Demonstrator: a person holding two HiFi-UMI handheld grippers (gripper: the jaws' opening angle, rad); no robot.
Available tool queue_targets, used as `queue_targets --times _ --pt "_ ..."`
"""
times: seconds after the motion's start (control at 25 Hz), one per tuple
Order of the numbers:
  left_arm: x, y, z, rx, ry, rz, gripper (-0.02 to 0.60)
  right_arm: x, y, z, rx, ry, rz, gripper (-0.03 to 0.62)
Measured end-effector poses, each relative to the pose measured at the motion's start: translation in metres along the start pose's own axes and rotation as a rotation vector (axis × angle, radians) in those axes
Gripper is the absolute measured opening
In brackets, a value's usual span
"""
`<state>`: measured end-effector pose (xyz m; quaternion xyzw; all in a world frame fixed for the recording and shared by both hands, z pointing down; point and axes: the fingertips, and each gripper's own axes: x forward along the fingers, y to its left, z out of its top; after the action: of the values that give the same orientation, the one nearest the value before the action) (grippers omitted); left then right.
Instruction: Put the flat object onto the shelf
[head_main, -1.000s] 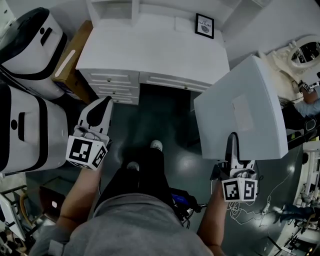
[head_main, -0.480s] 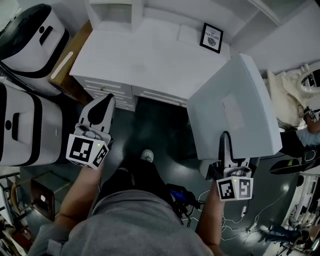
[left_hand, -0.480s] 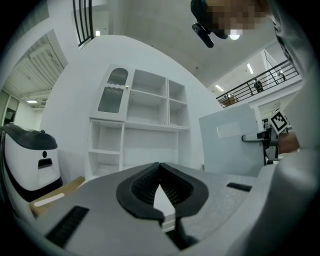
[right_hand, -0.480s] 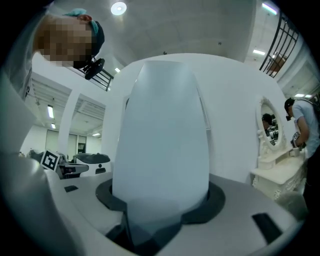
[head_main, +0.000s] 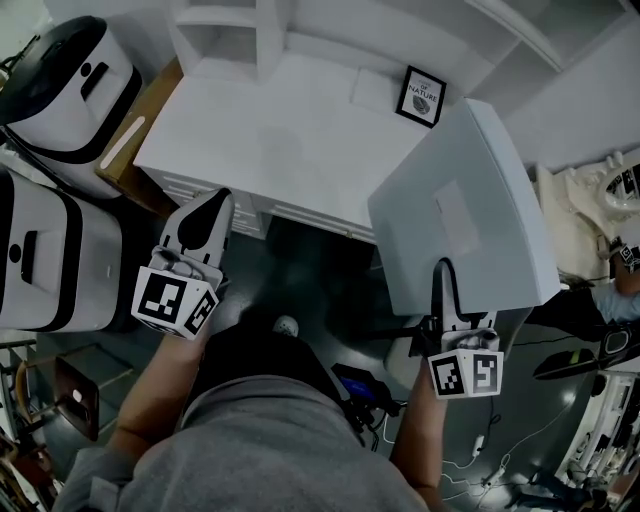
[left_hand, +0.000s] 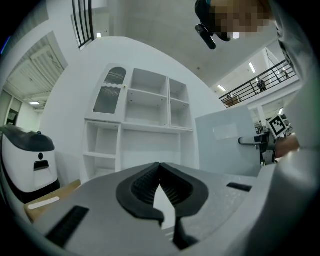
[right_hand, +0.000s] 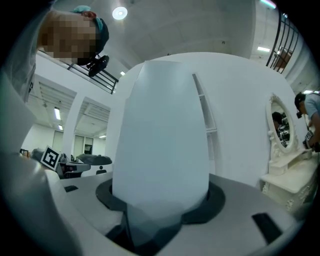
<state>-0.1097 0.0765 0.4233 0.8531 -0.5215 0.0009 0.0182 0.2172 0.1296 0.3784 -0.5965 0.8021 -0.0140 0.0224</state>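
**A:** Status on the white panel (head_main: 470, 210)?

**B:** It's in the air, clamped at its lower edge by the right gripper (head_main: 443, 287). The right gripper view has the pads pressing either face with the sheet rising straight up between them. The panel stands roughly upright, leaning a bit, over the desk's (head_main: 290, 130) right front corner, near the framed picture (head_main: 420, 95). It isn't on the shelf yet.

**A:** Left side?

**B:** The left gripper (head_main: 205, 215) is empty. Its tips are together with nothing between them, and it hangs at the desk's left front edge, well apart from the panel. Its camera looks at the shelf unit (left_hand: 150, 120), whose compartments are open.

**A:** How will it handle?

**B:** My read is stiff and flat, since there's no sag along its height. It's probably light, foam board or thin laminate, though I can't tell the material or thickness from these views. The faces are smooth, so it could pivot or slide in the pads. It's a tall sheet on a single low grip, which makes a long lever, and any tilt will twist it at the jaws.

**A:** Grip point?

**B:** The lower edge near mid-width, as it is now, is fine for carrying. For the insert I'd steady a side edge with the left gripper, clear of the pale label patch (head_main: 450, 215), and lead with the top edge.
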Motion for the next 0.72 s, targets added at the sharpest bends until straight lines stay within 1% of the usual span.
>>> queue_targets --times 0.2,0.4,0.56,0.72 --pt "0.018 -0.007 -0.008 -0.021 0.031 -0.009 0.008 0.008 -0.015 0.003 0.017 -0.008 -0.001 0.277" --pt "0.032 -0.011 -0.012 -0.016 0.050 -0.016 0.008 0.019 -0.024 0.001 0.028 -0.008 -0.001 0.276" --pt "0.041 -0.003 -0.015 -0.005 0.058 -0.015 0.008 0.029 -0.025 -0.001 0.035 -0.006 -0.006 0.276" --pt "0.057 0.008 -0.015 -0.013 0.053 -0.028 0.008 0.038 -0.026 0.000 0.026 -0.003 -0.027 0.277"
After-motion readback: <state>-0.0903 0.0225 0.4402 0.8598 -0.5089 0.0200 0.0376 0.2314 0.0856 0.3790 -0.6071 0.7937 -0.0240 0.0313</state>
